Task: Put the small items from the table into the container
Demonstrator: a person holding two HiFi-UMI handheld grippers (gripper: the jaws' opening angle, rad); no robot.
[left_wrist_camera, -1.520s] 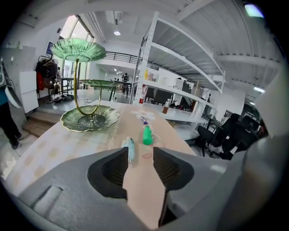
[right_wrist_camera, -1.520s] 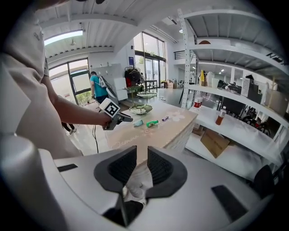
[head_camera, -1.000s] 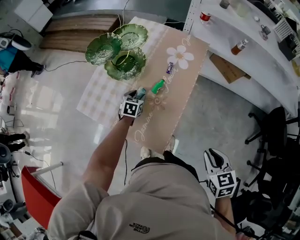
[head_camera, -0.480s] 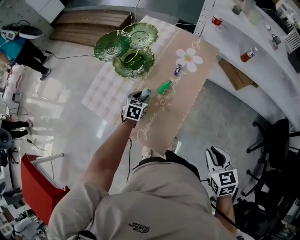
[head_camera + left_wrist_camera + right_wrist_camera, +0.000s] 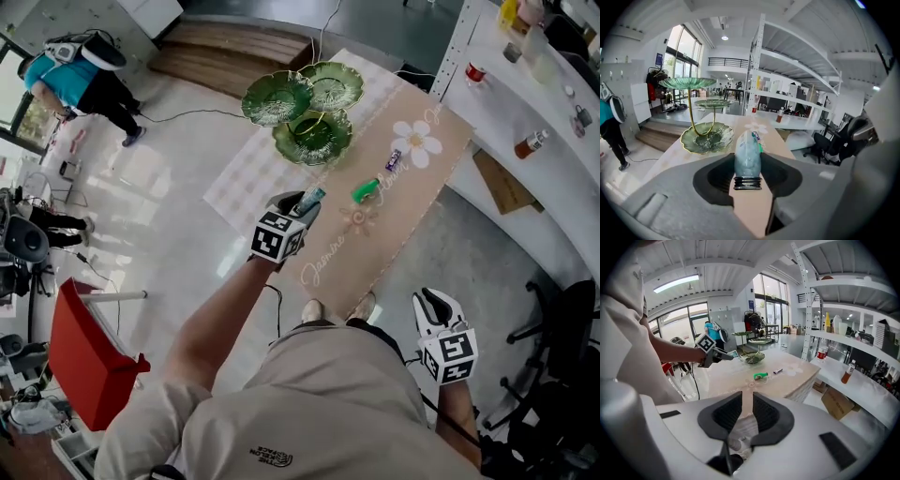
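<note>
My left gripper (image 5: 298,204) (image 5: 748,164) is shut on a small clear bottle (image 5: 312,197) (image 5: 748,150) with bluish contents and a black threaded end. It holds the bottle in the air above the near part of the beige table (image 5: 412,216). Ahead of it stands the green three-tier leaf dish (image 5: 314,136) (image 5: 707,137). A green item (image 5: 366,190) (image 5: 761,376) and a purple item (image 5: 393,159) (image 5: 777,371) lie on the table. My right gripper (image 5: 433,305) (image 5: 747,404) hangs low by my hip, off the table. Its jaws stand slightly apart with nothing between them.
A white shelf unit runs along the right with a brown bottle (image 5: 531,143) and a red can (image 5: 475,72). A cardboard box (image 5: 506,183) lies under it. A black chair (image 5: 562,328) stands near my right side. A person in teal (image 5: 80,80) stands far left.
My left gripper has risen from the table with the bottle in its jaws. The right gripper stays low by my hip.
</note>
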